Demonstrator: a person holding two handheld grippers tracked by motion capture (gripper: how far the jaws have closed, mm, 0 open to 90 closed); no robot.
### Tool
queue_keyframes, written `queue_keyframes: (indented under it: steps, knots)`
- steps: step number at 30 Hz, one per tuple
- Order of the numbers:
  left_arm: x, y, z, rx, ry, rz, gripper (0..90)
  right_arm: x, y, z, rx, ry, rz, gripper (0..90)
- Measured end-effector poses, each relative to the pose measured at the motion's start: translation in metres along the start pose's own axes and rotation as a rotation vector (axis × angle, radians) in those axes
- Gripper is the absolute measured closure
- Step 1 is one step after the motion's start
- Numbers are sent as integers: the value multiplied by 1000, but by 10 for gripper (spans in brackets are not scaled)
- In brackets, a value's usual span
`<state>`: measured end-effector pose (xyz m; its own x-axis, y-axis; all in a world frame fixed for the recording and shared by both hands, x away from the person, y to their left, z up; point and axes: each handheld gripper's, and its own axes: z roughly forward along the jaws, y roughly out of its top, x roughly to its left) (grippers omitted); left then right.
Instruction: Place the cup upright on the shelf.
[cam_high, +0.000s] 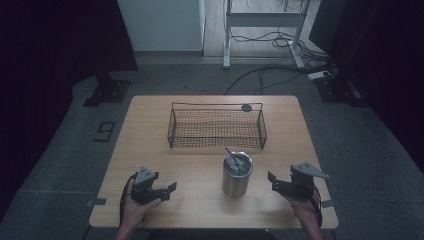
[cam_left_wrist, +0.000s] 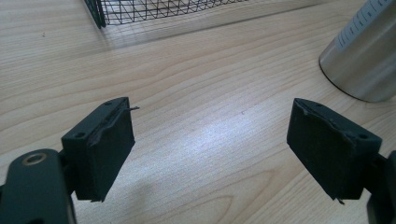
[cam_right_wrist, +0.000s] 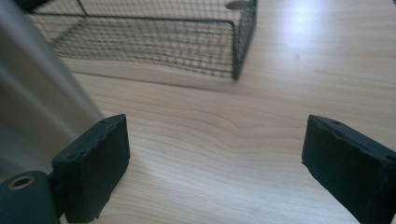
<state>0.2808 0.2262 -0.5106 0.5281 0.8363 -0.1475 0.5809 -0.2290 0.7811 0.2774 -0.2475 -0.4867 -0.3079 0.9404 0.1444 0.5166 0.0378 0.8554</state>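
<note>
Stainless steel is what the tumbler (cam_high: 236, 175) appears made of; it stands upright near the front of the wooden table (cam_high: 150, 130), between the left gripper (cam_high: 167, 191) and the right gripper (cam_high: 273, 181), with a straw-like stick in its lid. Both grippers are held with jaws spread wide and empty. A wire basket (cam_high: 217, 126) sits behind. The wall is judged rigid and slippery, best clamped mid-body.

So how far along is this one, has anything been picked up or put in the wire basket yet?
Nothing looks done. The wire basket looks empty, and the steel tumbler, with a utensil in it, stands on the table in front of the basket. Nothing is in hand: the left gripper and right gripper are open, flanking the tumbler. Any handling is still left.
</note>
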Motion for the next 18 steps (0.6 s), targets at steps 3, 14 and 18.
queue_keyframes:
  steps: [3,14,18]
  knots:
    - [-1,0,1,4,1,-1,151,6,4,-5,-15,13,-11,75]
    - [-1,0,1,2,-2,3,151,22,12,-18,-55,60,-35,73]
    - [-2,0,1,0,-3,3,151,30,14,-22,-65,82,-48,72]
